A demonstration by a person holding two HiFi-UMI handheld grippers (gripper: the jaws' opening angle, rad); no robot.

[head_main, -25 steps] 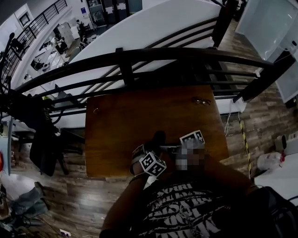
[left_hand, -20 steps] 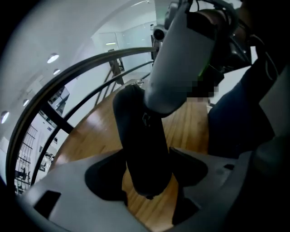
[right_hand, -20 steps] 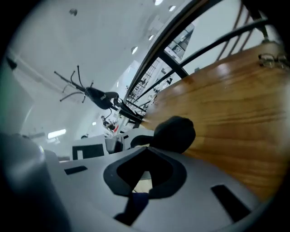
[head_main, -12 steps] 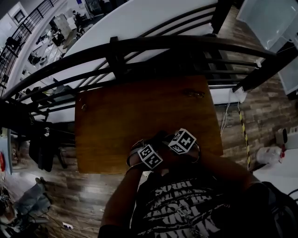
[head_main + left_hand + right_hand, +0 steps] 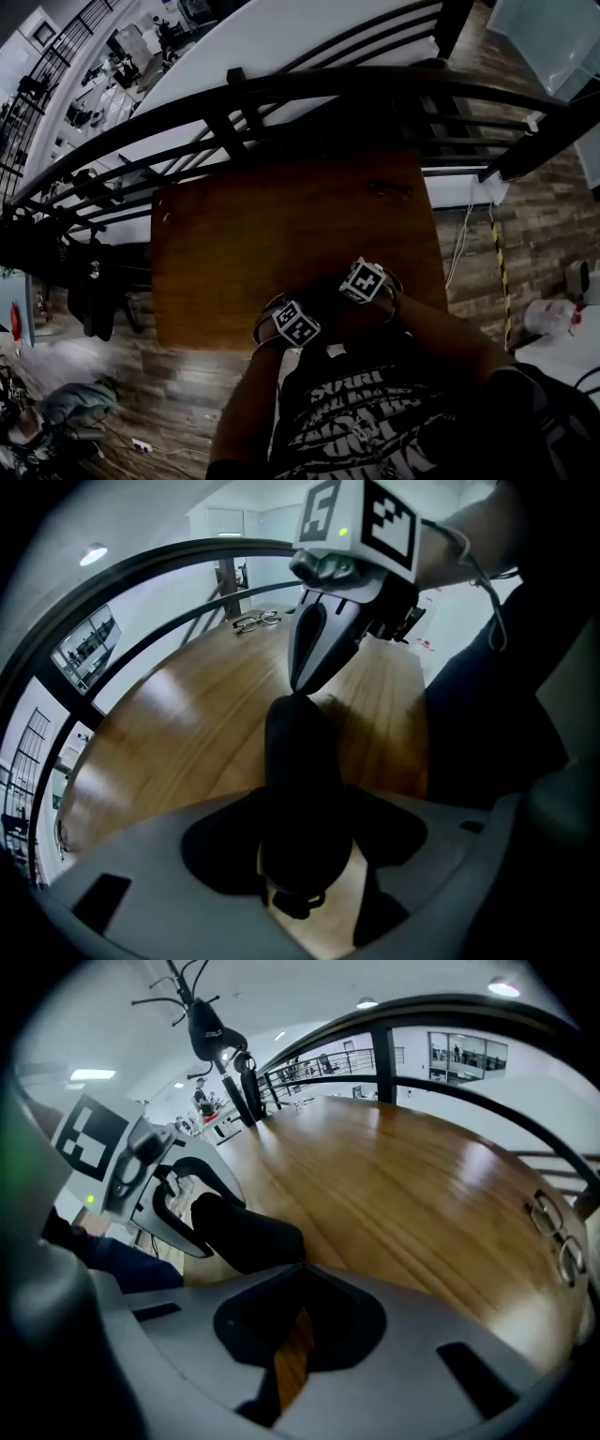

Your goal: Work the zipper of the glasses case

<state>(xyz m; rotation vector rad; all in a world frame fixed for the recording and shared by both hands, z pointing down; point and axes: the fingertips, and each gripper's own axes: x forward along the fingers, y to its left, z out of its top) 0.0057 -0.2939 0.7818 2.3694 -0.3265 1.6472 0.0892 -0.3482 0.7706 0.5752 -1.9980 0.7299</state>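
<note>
Wooden table (image 5: 281, 234) beside dark railing (image 5: 281, 92), left gripper (image 5: 192, 1208) jaws just closed round glasses case (image 5: 300, 780) — right gripper (image 5: 302, 679) jaws pressed together

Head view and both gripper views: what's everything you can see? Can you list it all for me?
table: one, brown wood, middle of the head view
glasses: one pair, dark thin rims, far edge of the table
glasses case: one, black, near edge of the table
railing: one, black, curving behind the table
floor: grey-brown planks, around the table
left gripper: one, grey with a black-and-white marker cube; jaws have just been closing and clamp the case
right gripper: one, same colours; jaws together, tip at the case's far end
shirt: one, dark with pale print, bottom of the head view
</note>
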